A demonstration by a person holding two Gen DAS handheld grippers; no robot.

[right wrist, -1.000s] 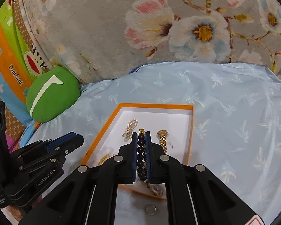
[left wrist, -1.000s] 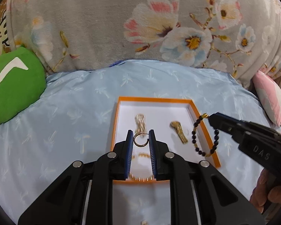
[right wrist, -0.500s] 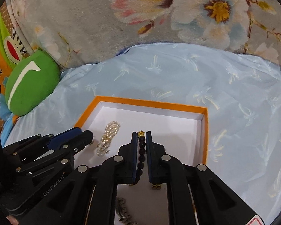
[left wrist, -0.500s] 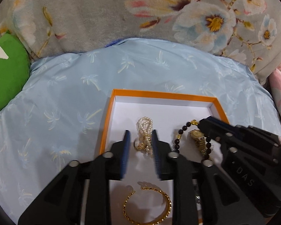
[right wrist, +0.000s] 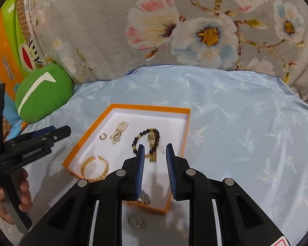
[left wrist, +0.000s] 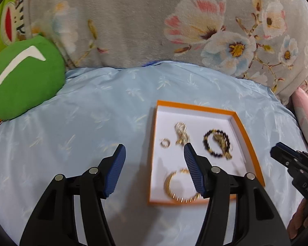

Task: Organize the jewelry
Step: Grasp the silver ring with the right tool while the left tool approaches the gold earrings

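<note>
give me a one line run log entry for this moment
left gripper open, empty | right gripper open, empty | black bead bracelet in orange tray

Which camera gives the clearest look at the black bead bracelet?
The right wrist view: the bracelet lies sharp inside the box, draped over a gold watch. In the left wrist view it is blurred, though unblocked.

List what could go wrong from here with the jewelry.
The silver ring lies outside the tray under the open right gripper; it may get overlooked or knocked. The bead bracelet overlaps the watch, so lifting one may drag the other.
</note>
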